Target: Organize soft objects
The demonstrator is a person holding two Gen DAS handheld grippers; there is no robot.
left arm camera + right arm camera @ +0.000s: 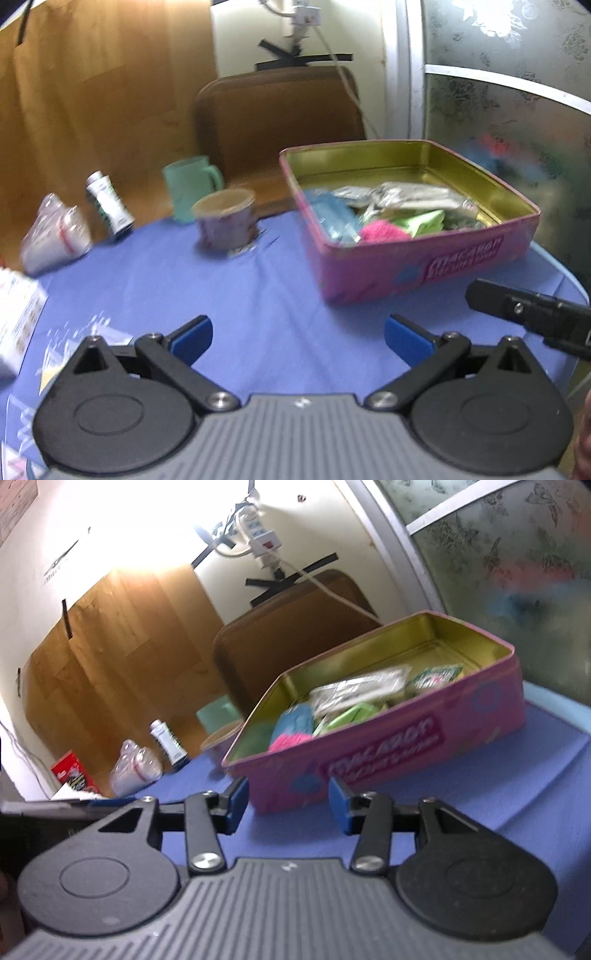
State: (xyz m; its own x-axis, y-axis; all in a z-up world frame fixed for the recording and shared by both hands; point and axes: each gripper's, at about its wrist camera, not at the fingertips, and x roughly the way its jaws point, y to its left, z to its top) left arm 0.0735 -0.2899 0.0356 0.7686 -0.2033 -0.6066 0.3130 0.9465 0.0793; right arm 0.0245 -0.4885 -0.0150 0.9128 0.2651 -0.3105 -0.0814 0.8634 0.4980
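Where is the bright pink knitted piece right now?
The pink knitted piece lies inside the pink tin, against its near wall, between a blue packet and green items.

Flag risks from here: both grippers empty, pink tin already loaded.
1. The left gripper is wide open, and the paper cup and green mug stand close together; a sweep could topple them.
2. The right gripper sits near the pink tin; it might shove it.

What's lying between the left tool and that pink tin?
Nothing: only bare blue tablecloth separates the open left tool from the pink tin, as the left wrist view shows.
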